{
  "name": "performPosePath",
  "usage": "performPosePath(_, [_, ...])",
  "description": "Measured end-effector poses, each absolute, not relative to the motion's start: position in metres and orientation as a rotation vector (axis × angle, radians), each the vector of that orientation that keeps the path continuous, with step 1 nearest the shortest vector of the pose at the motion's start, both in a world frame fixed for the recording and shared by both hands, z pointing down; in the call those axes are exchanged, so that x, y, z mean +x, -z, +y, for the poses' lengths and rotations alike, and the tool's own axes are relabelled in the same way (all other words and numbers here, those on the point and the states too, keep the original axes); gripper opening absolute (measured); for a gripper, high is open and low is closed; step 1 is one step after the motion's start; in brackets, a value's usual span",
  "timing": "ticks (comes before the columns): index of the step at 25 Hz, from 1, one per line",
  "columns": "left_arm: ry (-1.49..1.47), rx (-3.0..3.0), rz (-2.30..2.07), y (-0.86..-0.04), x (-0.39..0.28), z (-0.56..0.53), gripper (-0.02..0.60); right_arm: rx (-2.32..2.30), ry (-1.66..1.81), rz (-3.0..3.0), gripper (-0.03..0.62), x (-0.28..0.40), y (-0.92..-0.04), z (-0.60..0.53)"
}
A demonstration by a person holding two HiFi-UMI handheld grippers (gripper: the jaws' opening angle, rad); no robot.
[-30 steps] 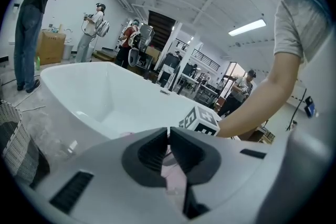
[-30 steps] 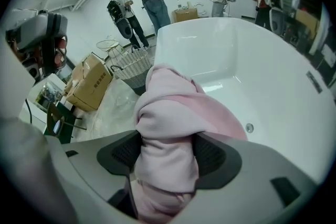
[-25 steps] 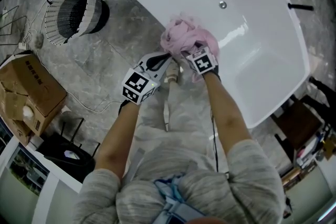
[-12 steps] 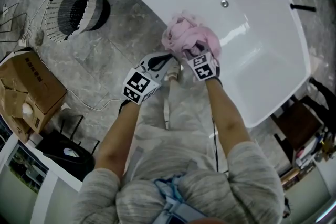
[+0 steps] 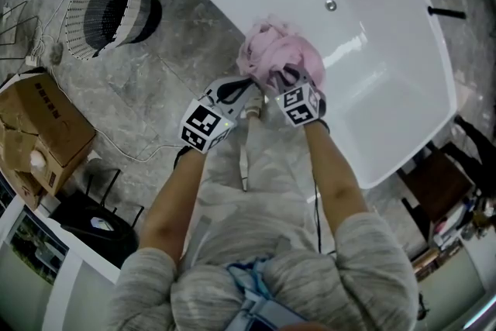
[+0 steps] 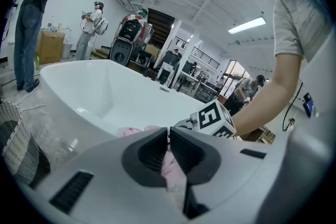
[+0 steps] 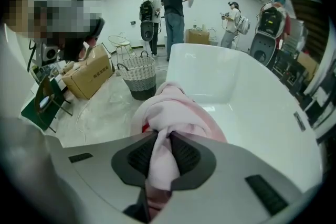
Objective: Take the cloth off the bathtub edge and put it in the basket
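right gripper (image 7: 161,140) has just been closing its jaws, now clamped on a fold of the cloth (image 5: 279,50) bunched on the bathtub edge (image 5: 221,2); left gripper (image 5: 248,89) sits beside it, jaws together; lifting and carrying to the basket (image 5: 108,15) remain

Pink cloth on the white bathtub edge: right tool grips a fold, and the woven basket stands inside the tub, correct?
No: the head view shows the woven basket on the grey floor outside the white bathtub. The rest holds: the right tool, its jaws just closed further, grips a fold of the pink cloth on the edge.
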State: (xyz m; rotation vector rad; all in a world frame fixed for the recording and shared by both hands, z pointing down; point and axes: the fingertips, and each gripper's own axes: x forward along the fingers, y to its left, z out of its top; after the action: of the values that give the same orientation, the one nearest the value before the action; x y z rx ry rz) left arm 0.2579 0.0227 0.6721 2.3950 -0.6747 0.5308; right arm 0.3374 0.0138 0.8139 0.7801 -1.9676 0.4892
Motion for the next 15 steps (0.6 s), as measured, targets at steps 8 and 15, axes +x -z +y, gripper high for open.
performPosePath(8, [-0.551,2.382,-0.67,-0.681,0.259,0.021,0.003,0.743,-0.567,-1.961,0.049,0.34,-0.807,0.014])
performPosePath(15, [-0.554,2.381,-0.69,-0.682,0.255,0.011,0.003,0.759,-0.701,-2.007,0.048,0.343,-0.79,0.017])
